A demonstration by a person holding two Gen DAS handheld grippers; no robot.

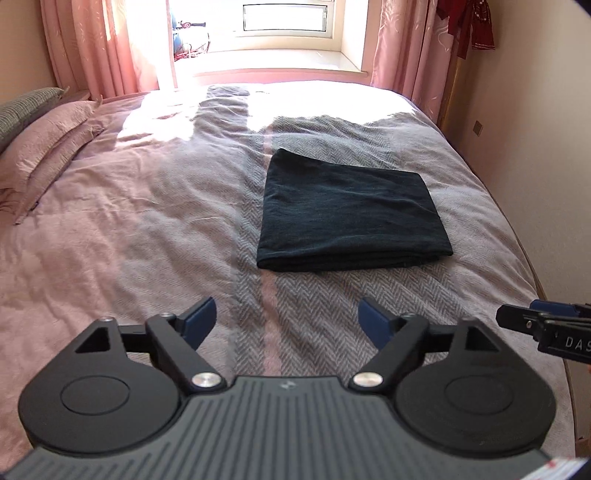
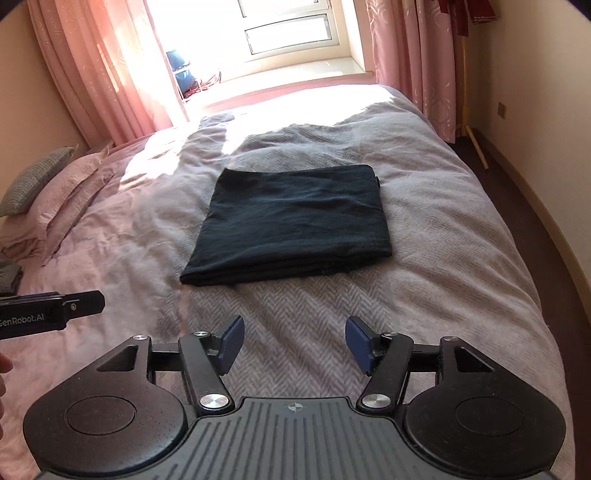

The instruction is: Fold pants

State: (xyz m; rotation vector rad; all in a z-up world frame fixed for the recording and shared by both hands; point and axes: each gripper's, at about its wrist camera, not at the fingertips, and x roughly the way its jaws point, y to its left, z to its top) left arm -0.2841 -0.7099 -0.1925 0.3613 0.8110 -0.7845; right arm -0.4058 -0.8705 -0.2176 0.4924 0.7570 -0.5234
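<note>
Dark pants (image 1: 351,212) lie folded into a neat rectangle on the bed, flat on the grey herringbone blanket (image 1: 321,306). The right wrist view shows the same folded pants (image 2: 291,225) ahead of the fingers. My left gripper (image 1: 287,317) is held above the blanket, short of the near fold, open with nothing between its blue pads. My right gripper (image 2: 294,341) is likewise open and empty, also short of the pants. The right gripper's tip (image 1: 543,323) shows at the right edge of the left wrist view. In the right wrist view the left gripper (image 2: 55,310) reaches in from the left.
A pink duvet (image 1: 110,229) covers the left part of the bed, with pillows (image 1: 44,147) at its far left. A bright window (image 1: 266,33) and pink curtains (image 1: 96,48) stand behind the bed. A wall and floor strip (image 2: 535,206) run along the right side.
</note>
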